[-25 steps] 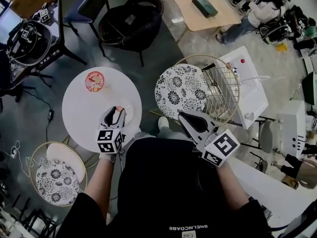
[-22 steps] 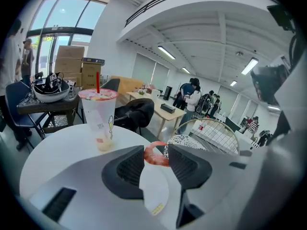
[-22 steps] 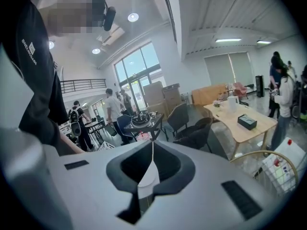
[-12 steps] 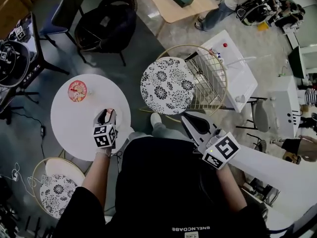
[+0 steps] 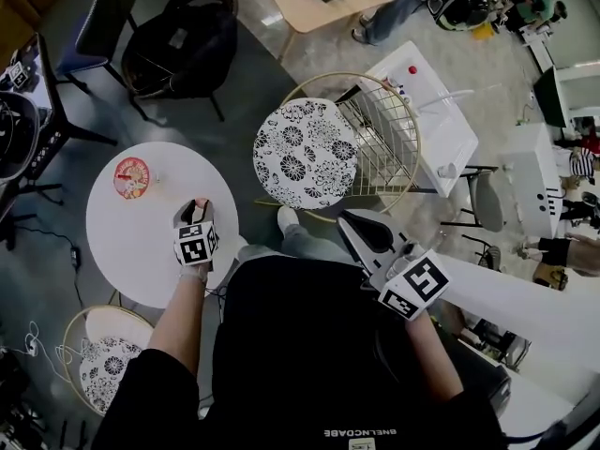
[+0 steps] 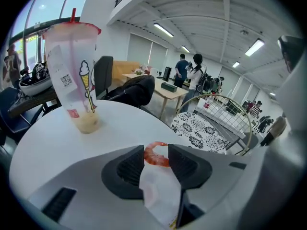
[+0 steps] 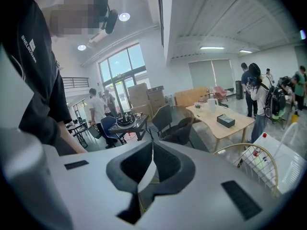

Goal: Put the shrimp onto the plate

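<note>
Left hand-held gripper point(image 6: 156, 146) pinches the curled shrimp point(image 6: 154, 156) mid-body over the white table point(image 6: 120, 123), drink cup point(image 6: 76, 80) at 10 o'clock, right hand-held gripper point(image 7: 152, 143) clenched empty; shrimp likely light, soft, slippery, so a gentle mid-curl grip suits.

The shrimp point(image 6: 154, 153) reads orange-red to me, set against the black pads of my pale grey left tool point(image 6: 156, 148). The counter point(image 6: 120, 123) is plain white. The cup point(image 6: 72, 75) is clear, with a red rim, a red straw and beige dregs. The chair cushion point(image 5: 305, 153) is white with black flowers. The marker cube point(image 5: 195, 243) shows black-and-white squares.
</note>
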### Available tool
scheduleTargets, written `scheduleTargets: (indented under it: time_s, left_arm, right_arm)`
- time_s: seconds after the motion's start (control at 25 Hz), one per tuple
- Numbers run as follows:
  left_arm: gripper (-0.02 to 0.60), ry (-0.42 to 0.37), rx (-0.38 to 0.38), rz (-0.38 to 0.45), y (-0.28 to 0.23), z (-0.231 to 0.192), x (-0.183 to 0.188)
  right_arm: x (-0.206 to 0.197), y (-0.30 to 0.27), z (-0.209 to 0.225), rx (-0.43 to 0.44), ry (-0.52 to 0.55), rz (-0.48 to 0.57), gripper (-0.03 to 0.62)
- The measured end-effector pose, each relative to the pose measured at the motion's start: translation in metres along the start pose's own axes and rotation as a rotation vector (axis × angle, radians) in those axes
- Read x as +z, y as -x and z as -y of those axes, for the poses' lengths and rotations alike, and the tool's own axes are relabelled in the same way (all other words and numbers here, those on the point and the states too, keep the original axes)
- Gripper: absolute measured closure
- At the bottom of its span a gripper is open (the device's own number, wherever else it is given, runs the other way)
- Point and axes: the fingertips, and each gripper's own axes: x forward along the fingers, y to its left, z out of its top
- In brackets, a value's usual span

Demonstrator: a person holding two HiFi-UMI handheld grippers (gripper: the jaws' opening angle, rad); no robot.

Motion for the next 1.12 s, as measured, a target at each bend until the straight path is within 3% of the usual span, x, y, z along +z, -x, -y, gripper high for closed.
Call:
scheduleTargets:
  time_s: [0.32, 0.64, 1.12]
  left_arm:
    - [0.423, -0.051, 0.047, -0.076, -0.006, -0.004, -0.013]
    - [0.414, -0.073, 0.028, -0.086, -0.008, -0.004, -0.013]
    - [0.385, -0.037, -0.008, -0.008, 0.023, 0.018, 0.006]
  right_arm:
    - [0.003, -0.005, 0.000, -0.006, 0.008, -0.007, 0.576]
    - [0.003, -0.011, -0.002, 0.012, 0.002, -0.016, 0.576]
    - [0.004, -0.020, -0.007, 0.078, 0.007, -0.008, 0.576]
